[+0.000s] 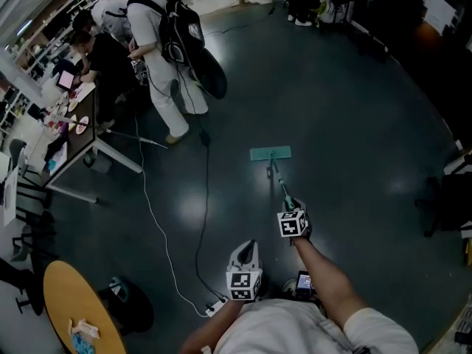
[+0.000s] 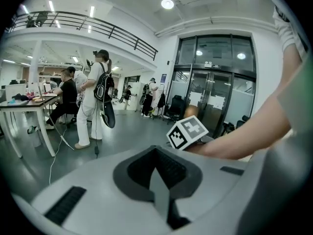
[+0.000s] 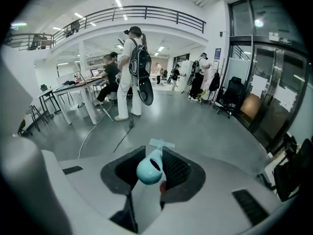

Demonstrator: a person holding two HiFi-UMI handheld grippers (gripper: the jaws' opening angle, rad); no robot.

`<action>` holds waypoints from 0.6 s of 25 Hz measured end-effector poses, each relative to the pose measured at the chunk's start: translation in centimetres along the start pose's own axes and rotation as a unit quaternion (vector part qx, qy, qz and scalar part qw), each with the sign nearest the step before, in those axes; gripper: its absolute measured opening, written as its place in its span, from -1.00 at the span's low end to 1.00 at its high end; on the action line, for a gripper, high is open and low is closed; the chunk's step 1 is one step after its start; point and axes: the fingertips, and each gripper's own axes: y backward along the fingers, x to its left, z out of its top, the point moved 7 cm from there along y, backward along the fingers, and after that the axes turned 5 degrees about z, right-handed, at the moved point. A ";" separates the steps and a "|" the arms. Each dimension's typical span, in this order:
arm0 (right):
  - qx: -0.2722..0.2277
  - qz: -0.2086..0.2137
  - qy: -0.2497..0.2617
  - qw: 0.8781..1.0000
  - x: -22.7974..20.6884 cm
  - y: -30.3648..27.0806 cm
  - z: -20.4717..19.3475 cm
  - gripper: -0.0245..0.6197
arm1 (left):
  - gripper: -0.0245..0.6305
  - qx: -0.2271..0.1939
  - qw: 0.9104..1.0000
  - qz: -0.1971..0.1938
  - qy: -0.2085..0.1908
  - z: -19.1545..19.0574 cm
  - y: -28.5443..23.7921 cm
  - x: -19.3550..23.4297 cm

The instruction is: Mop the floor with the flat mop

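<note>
The flat mop's teal head (image 1: 271, 153) lies flat on the dark floor ahead of me. Its thin handle (image 1: 280, 185) runs back to my right gripper (image 1: 293, 223), which is shut on the handle's upper end. In the right gripper view the rounded teal handle end (image 3: 149, 170) sits between the ribbed pads (image 3: 176, 168), with the mop head (image 3: 162, 143) small beyond it. My left gripper (image 1: 244, 271) hangs close to my body, left of the right one, with its jaws together on nothing (image 2: 156, 153). The right gripper's marker cube (image 2: 187, 133) shows in the left gripper view.
A person with a backpack (image 1: 158, 43) stands by a desk (image 1: 81, 135) at the far left, with others seated there. A white cable (image 1: 151, 205) and a black cable (image 1: 205, 198) cross the floor to a power strip (image 1: 215, 306). A round yellow table (image 1: 77, 308) is near left, a chair (image 1: 442, 205) right.
</note>
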 end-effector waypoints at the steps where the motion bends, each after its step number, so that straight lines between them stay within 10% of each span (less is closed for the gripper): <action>1: 0.000 0.000 0.003 1.000 -0.2 -0.4 0.5 -0.58 | -0.91 0.001 1.000 0.003 0.001 0.1 0.2 0.1; 15: -0.004 0.049 0.012 0.999 2.1 16.0 -4.1 -0.58 | -0.91 -0.021 1.000 -0.004 -0.001 0.9 1.9 -0.7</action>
